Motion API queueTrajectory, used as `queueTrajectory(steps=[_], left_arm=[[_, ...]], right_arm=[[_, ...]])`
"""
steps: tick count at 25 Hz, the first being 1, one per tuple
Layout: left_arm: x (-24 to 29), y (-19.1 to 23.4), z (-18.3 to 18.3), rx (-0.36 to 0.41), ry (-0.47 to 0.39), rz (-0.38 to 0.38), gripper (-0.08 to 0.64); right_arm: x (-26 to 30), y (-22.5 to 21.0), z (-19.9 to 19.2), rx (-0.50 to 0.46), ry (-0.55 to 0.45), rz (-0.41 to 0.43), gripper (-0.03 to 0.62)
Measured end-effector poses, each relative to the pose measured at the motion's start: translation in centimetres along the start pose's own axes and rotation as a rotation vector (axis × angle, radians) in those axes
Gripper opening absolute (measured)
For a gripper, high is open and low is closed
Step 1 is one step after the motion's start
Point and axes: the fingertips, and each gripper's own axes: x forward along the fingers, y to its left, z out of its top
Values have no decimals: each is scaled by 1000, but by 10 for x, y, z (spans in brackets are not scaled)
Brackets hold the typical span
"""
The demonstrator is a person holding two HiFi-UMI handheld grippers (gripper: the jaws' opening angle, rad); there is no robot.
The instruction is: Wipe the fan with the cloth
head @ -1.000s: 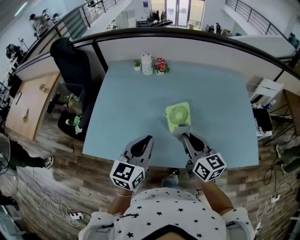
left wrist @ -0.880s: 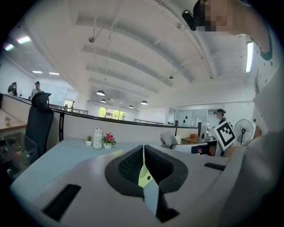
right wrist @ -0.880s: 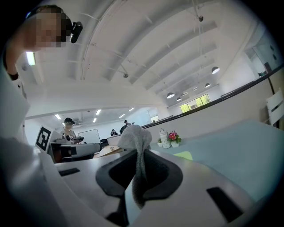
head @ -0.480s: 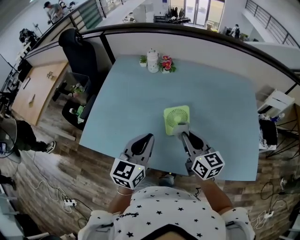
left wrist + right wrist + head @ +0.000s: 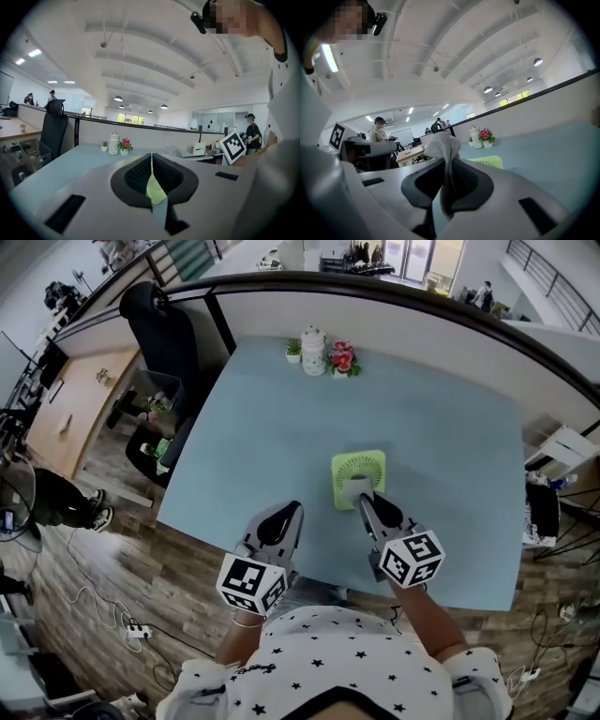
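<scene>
Fan (image 5: pixel 360 466) lies flat on the table (image 5: pixel 272 427), right gripper (image 5: pixel 362 499) pinching the grey cloth (image 5: pixel 355 488) over its near edge, left gripper (image 5: pixel 288 510) pressed together, empty.

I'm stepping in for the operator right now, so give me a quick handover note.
Left tongs: shut, empty, hovering over the pale blue table near its front edge.
Right tongs: shut on the grey cloth, held at the near edge of the square green fan lying flat on the table; contact unclear.
Done: cloth gripped, at the fan.
Left: wipe across the fan.
</scene>
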Motion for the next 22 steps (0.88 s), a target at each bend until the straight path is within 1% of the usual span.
queueTrajectory(steps=[8,14,22], left_arm=[[21,21,7,-9,-5,15,34],[33,49,6,-28,8,38,34],[46,66,10,-33,9,46,34]], right_arm=[[38,-11,-10,-12,71,13,32],[70,-14,-23,-20,128,23,32],[91,-17,-39,-29,194,25,32]])
